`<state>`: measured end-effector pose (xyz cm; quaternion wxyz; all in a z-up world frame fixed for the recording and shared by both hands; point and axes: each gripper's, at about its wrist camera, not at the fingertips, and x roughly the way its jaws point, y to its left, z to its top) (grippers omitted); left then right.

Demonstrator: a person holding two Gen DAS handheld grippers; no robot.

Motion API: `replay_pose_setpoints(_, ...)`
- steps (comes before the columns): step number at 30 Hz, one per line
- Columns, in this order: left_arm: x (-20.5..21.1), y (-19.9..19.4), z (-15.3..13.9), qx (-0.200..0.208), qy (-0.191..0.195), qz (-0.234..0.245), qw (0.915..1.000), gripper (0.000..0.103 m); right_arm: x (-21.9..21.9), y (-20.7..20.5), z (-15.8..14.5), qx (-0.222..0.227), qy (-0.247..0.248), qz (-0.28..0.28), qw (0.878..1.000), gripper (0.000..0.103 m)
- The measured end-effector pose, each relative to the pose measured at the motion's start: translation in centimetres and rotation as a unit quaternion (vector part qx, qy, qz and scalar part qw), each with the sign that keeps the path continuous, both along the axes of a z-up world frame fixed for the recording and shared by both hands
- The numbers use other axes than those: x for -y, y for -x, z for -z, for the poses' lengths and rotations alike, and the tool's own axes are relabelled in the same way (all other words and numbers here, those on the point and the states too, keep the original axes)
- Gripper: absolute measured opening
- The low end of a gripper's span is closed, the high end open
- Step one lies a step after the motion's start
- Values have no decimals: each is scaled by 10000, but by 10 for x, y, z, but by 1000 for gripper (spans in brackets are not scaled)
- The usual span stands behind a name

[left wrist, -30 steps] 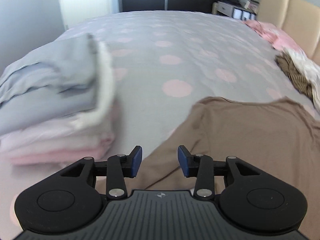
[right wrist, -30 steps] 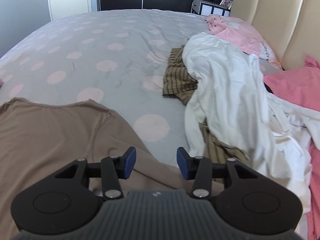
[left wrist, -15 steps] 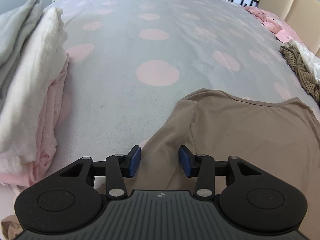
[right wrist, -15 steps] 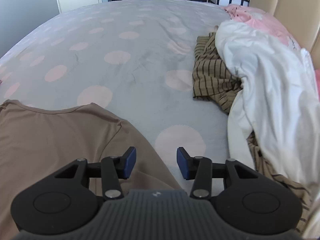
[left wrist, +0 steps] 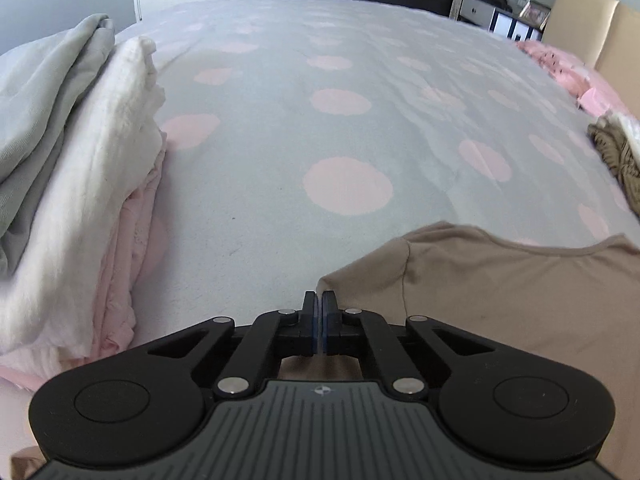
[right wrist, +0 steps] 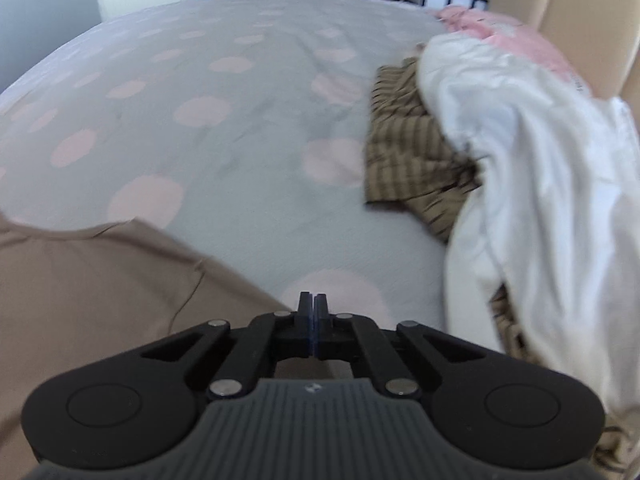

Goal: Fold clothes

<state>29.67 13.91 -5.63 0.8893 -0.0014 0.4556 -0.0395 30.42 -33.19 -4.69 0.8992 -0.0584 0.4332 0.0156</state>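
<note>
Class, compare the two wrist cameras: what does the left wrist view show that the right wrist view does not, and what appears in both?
Only the left wrist view shows the stack of folded grey, white and pink clothes. Only the right wrist view shows the whole crumpled white garment. Both show the flat tan top, the grey bedspread with pink dots, the brown striped garment and a closed gripper: left gripper, right gripper, each at a sleeve edge of the tan top.

The left tool [left wrist: 319, 298] and right tool [right wrist: 312, 299] look like matt black plastic with shiny metal pivot pins and ribbed grey housings. The tan shirt [left wrist: 520, 292] is smooth, thin knit cloth. The bed cover [left wrist: 340, 120] looks softly napped. The white folded garment [left wrist: 80, 184] appears fuzzy; the striped garment [right wrist: 408, 160] is woven cloth.
</note>
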Motion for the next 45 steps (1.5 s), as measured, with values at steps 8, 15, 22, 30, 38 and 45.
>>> replay_pose_setpoints(8,-3,3,-7,-7,167,81,9998,12,16,4,-8,-131,-411,-40,9991,5)
replay_pose_setpoints(15,-11,28,-23,105,101,152,9998,25,47,32,-10,-553,-769,-25,9955,43)
replay_pose_setpoints(22,-12,48,-32,59,72,94,9999,26,50,58,6,-825,-730,-159,9938,0)
replay_pose_setpoints(30,-13,74,-43,48,-85,139,9999,26,40,50,4,-361,314,240,9986,0)
replay_pose_setpoints(38,-2,125,-55,-232,153,1102,9935,26,32,80,-22,-261,-99,-168,9995,20)
replay_pose_setpoints(45,6,193,-44,-842,304,2194,9715,26,7,156,-38,-495,-744,-1215,9886,21)
